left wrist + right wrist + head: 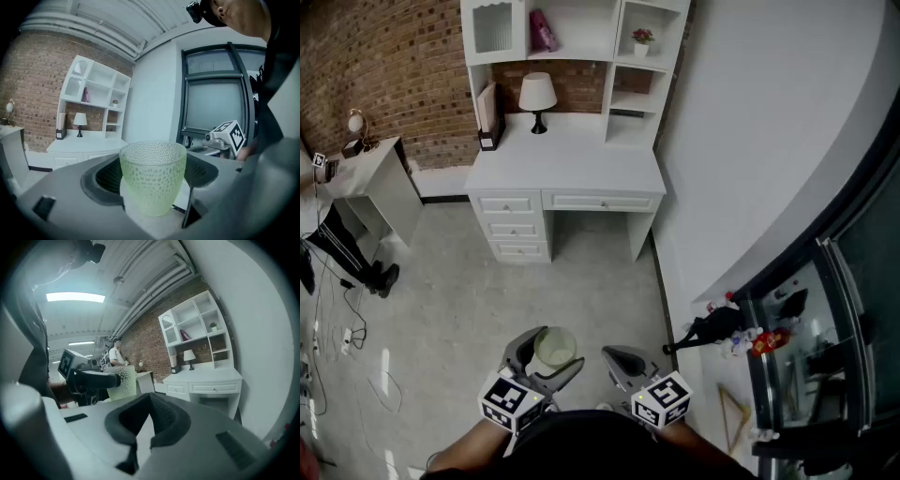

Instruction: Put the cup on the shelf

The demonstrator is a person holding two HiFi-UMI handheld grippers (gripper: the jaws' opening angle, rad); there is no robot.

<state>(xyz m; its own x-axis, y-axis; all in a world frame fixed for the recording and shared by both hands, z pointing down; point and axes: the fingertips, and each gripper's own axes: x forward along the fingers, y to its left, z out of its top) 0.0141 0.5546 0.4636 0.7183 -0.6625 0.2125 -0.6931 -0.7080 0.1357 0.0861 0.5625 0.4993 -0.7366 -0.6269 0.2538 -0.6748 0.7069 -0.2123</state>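
Gripping the cup (153, 174) is the left gripper (547, 359), jaws spread wide, a dark pad against each side of the glass. And what a cup it is: pale green, see-through, dimpled all over like pebbled glass, no handle, wide at the smooth rim and tapering to a narrower rounded base. It stands upright between the jaws, mouth up, nothing visible inside. From the head view it hangs above the grey floor (459, 300), low in front of the person and well apart from the furniture. Over on the right, the right gripper (149, 400) is closed on nothing, its two pads meeting at the tips, held just beside the left one. Ahead against the brick wall (384, 66) stands the white desk (567, 159) with a small lamp (537, 96) on top. Above it rises the white shelf (581, 52), carrying a pink object (543, 31) in one compartment and a little potted plant (642, 40) in another.
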